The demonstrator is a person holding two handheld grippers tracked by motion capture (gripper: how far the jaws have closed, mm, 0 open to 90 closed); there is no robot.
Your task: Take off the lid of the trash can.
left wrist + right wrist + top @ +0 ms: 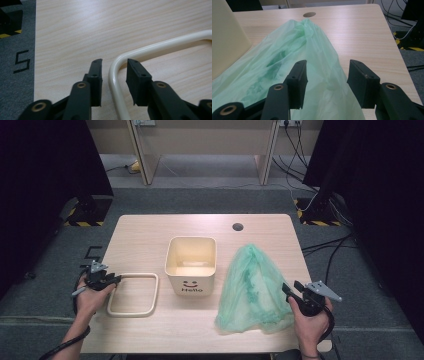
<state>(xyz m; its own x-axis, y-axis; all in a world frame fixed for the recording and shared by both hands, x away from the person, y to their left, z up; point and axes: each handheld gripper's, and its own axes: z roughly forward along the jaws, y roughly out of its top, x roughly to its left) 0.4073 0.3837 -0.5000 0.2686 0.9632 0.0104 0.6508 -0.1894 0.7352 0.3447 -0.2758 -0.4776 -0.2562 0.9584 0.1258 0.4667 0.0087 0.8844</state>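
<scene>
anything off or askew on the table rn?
Mostly tidy. The cream rim frame lies flat beside the bin rather than on it, and the green bag lies crumpled on the table. No spill or damage. Left gripper straddles the frame's corner, pads not pressing.

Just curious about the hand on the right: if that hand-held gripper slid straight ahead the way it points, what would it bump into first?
Most likely the green plastic bag, already lying between the open jaws of the right hand-held gripper.

Cream square ring point(132, 294) flat at table's left, crumpled green plastic bag point(252, 290) heaped at right
</scene>
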